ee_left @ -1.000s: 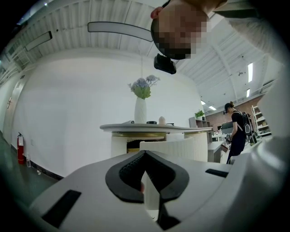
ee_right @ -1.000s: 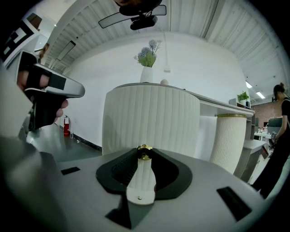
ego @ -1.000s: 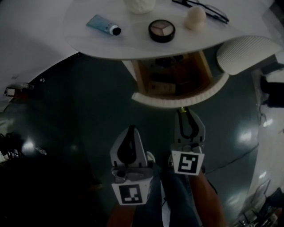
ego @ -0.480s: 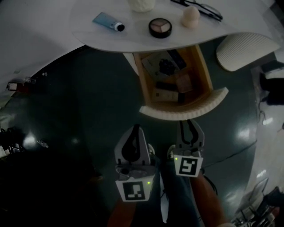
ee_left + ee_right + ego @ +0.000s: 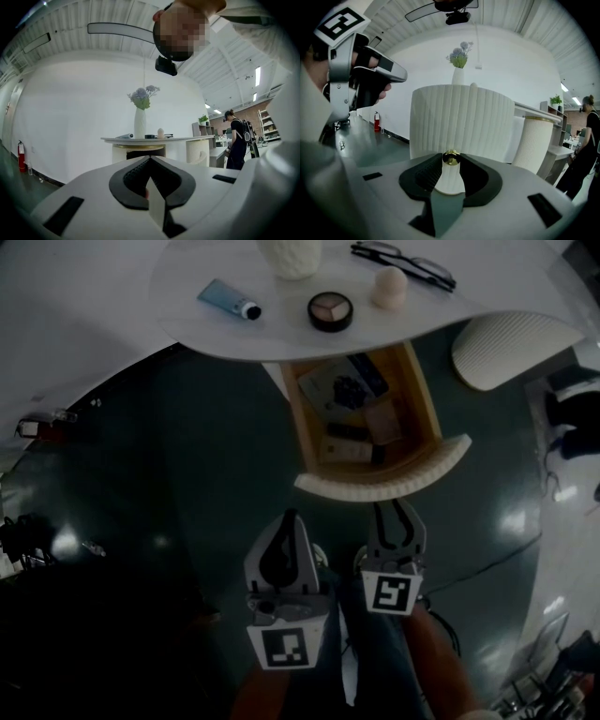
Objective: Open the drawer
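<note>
The drawer (image 5: 422, 442) stands pulled out from under the white table (image 5: 187, 315), its wooden inside showing several small items. Its curved, ribbed white front (image 5: 323, 487) faces me and fills the right gripper view (image 5: 459, 117). My right gripper (image 5: 395, 509) is shut on the small gold knob (image 5: 451, 158) at the middle of that front. The left gripper (image 5: 281, 521) hangs to the left of it, level, jaws shut and empty, apart from the drawer; in its own view (image 5: 150, 159) the table (image 5: 159, 138) stands further off.
On the tabletop lie a blue tube (image 5: 228, 297), a round compact (image 5: 330, 310), an egg-shaped sponge (image 5: 388, 286), glasses (image 5: 403, 263) and a white vase (image 5: 291, 254). A ribbed white stand (image 5: 511, 348) sits right of the drawer. A person (image 5: 238, 140) stands far right. Dark glossy floor lies below.
The drawer has slid out from under the table toward me, baring its contents. My right gripper has drawn back with the knob in it. The left gripper has barely shifted.
</note>
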`<state>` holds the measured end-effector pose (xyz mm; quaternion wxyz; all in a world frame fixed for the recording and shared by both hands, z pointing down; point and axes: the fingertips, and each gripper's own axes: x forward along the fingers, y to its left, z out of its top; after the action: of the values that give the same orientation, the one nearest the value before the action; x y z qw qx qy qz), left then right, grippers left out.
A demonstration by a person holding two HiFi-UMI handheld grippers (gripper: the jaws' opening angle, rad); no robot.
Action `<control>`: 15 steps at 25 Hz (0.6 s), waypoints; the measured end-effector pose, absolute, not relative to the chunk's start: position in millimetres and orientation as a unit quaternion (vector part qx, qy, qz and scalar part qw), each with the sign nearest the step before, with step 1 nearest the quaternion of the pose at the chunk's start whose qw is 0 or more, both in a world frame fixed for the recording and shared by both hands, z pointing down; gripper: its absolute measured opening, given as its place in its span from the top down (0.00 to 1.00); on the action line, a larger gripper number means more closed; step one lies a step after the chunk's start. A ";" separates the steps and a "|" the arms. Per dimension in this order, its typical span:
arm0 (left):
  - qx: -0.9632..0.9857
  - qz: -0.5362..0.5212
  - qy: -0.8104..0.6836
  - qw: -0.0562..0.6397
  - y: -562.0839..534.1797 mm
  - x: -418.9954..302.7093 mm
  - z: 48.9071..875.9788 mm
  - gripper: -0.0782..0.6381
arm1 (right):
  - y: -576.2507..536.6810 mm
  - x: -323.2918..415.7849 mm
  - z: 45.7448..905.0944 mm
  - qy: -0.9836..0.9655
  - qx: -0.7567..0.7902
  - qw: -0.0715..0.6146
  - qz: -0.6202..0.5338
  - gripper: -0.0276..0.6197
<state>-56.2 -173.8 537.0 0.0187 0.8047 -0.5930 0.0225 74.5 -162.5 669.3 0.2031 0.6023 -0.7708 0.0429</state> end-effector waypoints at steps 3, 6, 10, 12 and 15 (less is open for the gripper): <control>0.808 0.026 -0.589 0.024 -172.6 -53.4 533.5 0.89 | -158.0 77.4 662.1 -0.773 0.601 0.198 0.046 0.77; 0.806 0.025 -0.591 0.031 -171.4 -53.5 523.0 0.89 | -152.7 82.5 648.0 -0.768 0.608 0.190 0.064 0.77; 0.803 0.020 -0.595 0.035 -174.1 -56.0 497.8 0.89 | -150.0 83.1 612.6 -0.768 0.611 0.176 0.073 0.77; 0.802 0.019 -0.597 0.030 -176.7 -57.2 481.9 0.89 | -151.3 82.0 589.8 -0.771 0.611 0.167 0.070 0.77; 0.801 0.019 -0.598 0.028 -179.6 -57.8 459.6 0.89 | -154.1 84.6 555.2 -0.770 0.616 0.151 0.067 0.77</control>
<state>-57.8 -179.6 459.6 0.0283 0.8009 -0.5978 0.0188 84.6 -154.1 555.2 0.1507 0.6162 -0.7701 0.0672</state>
